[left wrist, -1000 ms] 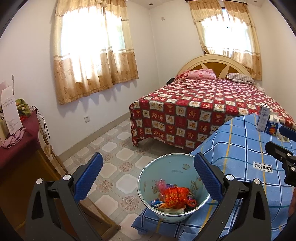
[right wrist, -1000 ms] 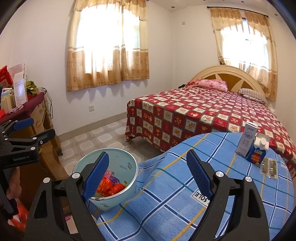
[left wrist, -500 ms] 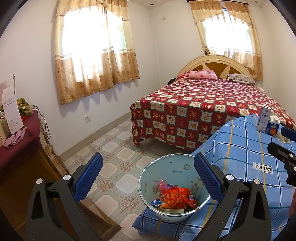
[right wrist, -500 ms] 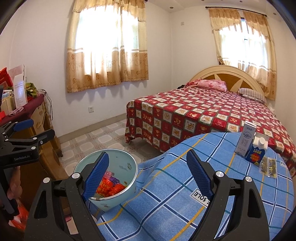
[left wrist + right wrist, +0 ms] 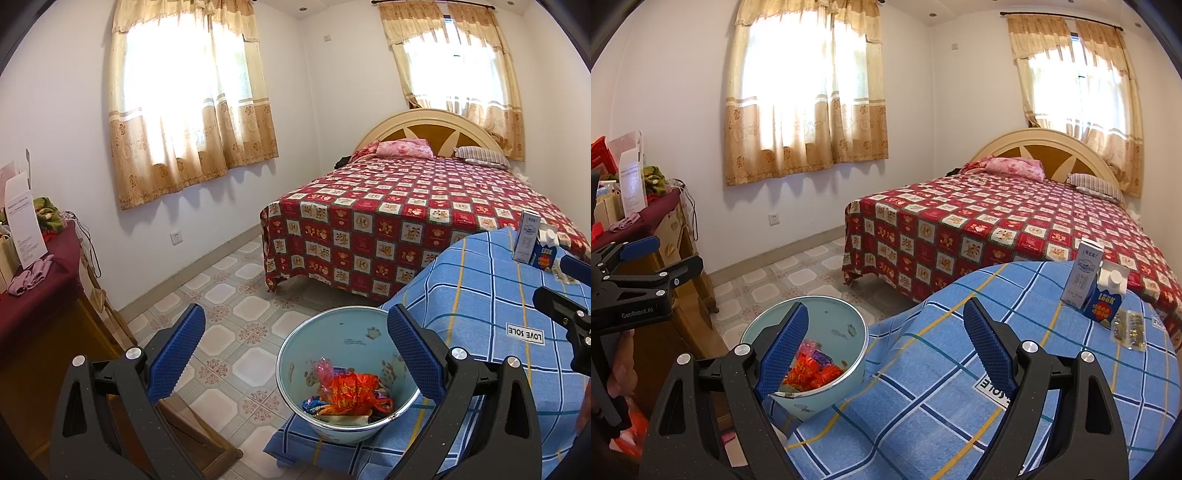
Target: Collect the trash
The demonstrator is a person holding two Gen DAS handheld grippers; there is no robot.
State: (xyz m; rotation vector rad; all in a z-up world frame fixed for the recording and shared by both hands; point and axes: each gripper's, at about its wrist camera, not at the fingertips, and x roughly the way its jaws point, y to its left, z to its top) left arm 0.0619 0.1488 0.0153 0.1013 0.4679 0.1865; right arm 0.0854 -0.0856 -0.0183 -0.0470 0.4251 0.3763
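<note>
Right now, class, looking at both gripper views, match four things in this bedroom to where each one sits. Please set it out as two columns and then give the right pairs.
Things:
1. pale blue enamel basin
2. orange crinkled wrapper
3. white and blue milk cartons
4. pink folded blanket

Places:
A. far side of the blue checked cloth
B. head of the bed
C. near edge of the cloth
D. inside the basin

Pairs: 1-C, 2-D, 3-A, 4-B

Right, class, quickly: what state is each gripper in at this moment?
Left gripper: open, holding nothing, poised above the bowl.
Right gripper: open, holding nothing, over the blue checked cloth.
</note>
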